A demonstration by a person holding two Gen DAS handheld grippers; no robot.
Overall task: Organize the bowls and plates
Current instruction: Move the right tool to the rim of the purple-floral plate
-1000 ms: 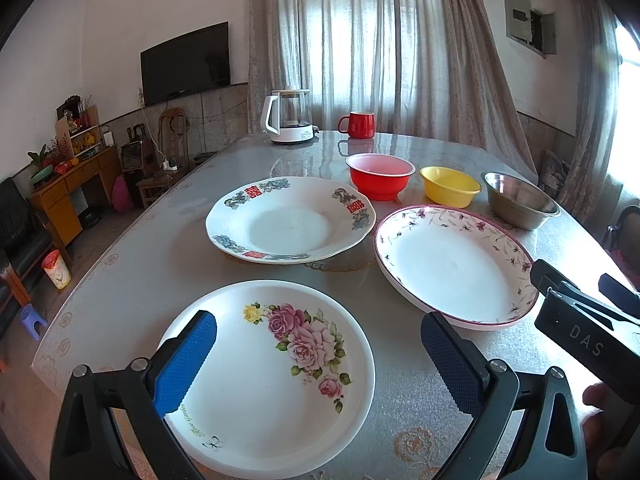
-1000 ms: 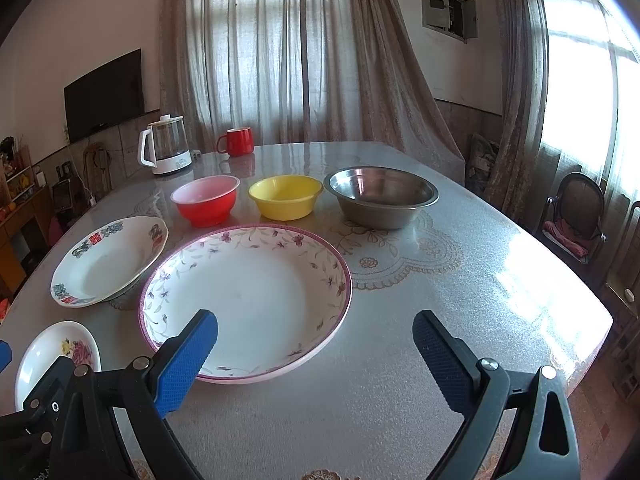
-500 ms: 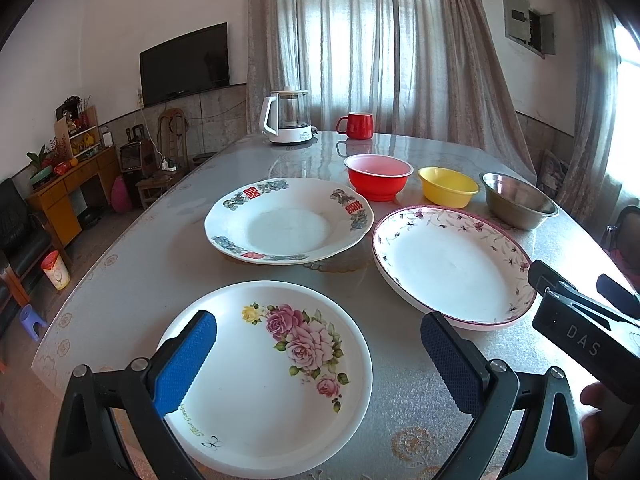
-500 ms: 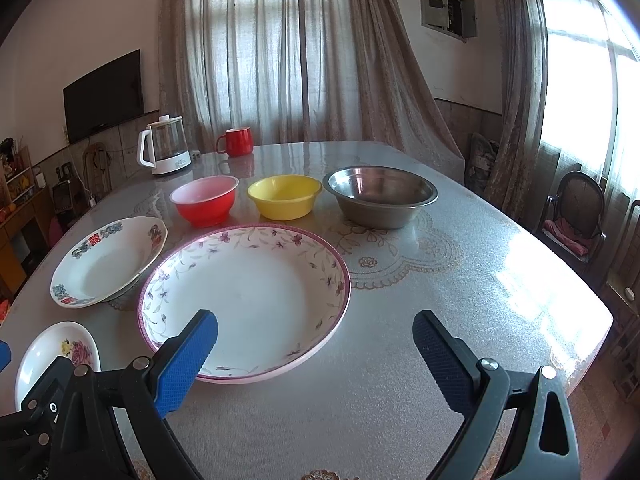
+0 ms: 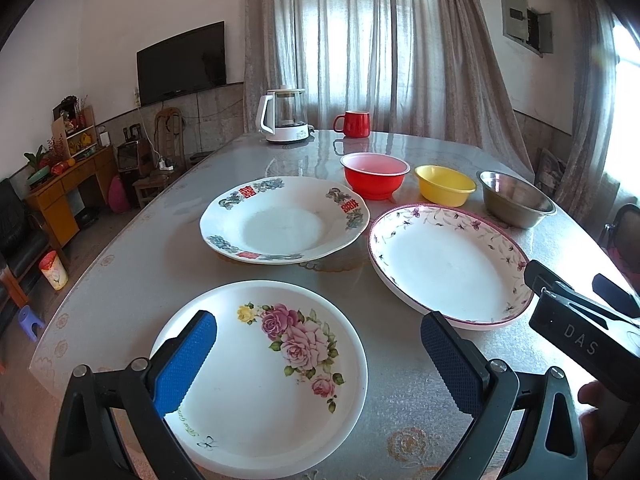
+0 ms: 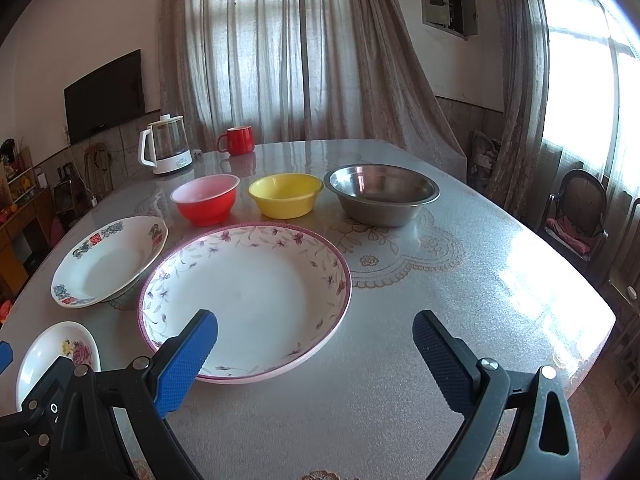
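Observation:
Three plates lie on the table: a small rose plate (image 5: 264,372) nearest, a plate with red characters (image 5: 284,220) behind it, and a large pink-rimmed plate (image 5: 448,264) to the right. Behind them stand a red bowl (image 5: 375,174), a yellow bowl (image 5: 445,185) and a steel bowl (image 5: 516,198). My left gripper (image 5: 320,340) is open and empty, hovering over the rose plate. My right gripper (image 6: 316,340) is open and empty, above the near right edge of the large plate (image 6: 244,296).
A white kettle (image 5: 282,120) and a red mug (image 5: 354,123) stand at the table's far end. A chair (image 6: 576,216) stands off the table's right side. The table's right part (image 6: 480,300) is bare patterned cover.

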